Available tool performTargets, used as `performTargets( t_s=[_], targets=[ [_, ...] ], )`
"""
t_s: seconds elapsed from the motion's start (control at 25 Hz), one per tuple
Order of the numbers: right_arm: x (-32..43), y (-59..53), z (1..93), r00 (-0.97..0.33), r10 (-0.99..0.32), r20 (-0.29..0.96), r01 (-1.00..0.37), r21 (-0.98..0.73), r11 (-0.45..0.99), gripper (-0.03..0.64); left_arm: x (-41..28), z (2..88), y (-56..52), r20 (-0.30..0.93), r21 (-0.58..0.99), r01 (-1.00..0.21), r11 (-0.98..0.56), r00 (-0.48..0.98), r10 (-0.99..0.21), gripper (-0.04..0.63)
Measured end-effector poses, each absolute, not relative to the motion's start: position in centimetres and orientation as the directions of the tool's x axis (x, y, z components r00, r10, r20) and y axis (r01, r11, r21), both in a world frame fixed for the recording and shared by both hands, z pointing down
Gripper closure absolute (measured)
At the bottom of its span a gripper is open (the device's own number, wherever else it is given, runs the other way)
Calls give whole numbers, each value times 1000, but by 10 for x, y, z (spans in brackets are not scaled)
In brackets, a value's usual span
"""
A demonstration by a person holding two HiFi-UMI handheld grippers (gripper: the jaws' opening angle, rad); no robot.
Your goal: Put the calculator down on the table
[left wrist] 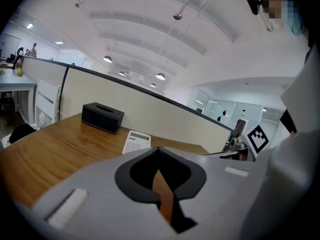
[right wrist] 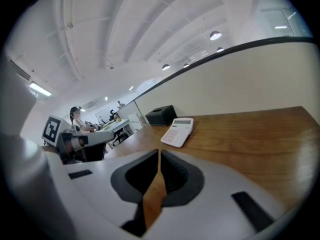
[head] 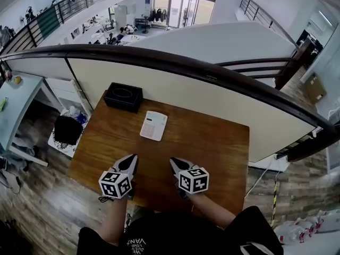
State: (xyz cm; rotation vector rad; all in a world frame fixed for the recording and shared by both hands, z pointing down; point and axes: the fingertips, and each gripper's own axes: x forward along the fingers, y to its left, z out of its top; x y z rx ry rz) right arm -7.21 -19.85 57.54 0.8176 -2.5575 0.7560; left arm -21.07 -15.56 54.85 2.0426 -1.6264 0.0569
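Observation:
A white calculator (head: 153, 125) lies flat on the wooden table (head: 212, 142), toward the far side and just in front of a black tissue box. It also shows in the left gripper view as the calculator (left wrist: 136, 141) and in the right gripper view as the calculator (right wrist: 178, 131). My left gripper (head: 131, 160) hangs near the table's front edge, well short of the calculator, shut with nothing in it. My right gripper (head: 173, 163) is beside it, also shut and empty. Their tips meet in the left gripper (left wrist: 158, 149) and right gripper (right wrist: 159, 152) views.
A black tissue box (head: 123, 96) stands at the table's far left corner against a cream partition (head: 212, 97) with a dark rail. A black chair (head: 68, 129) sits left of the table. A cable runs along the floor at right.

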Motion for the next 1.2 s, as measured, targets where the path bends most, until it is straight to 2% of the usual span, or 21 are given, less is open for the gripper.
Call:
performTargets(
  t_s=[0.4, 1.2],
  targets=[
    [-53, -160, 583, -781, -376, 498, -580, -356, 733, 592, -182, 554, -107, 386, 330, -934, -137, 266, -883, 584],
    [-34, -120, 594, -791, -325, 518, -534, -326, 780, 597, -144, 569, -58, 391, 338, -936, -95, 232, -890, 584]
  ],
)
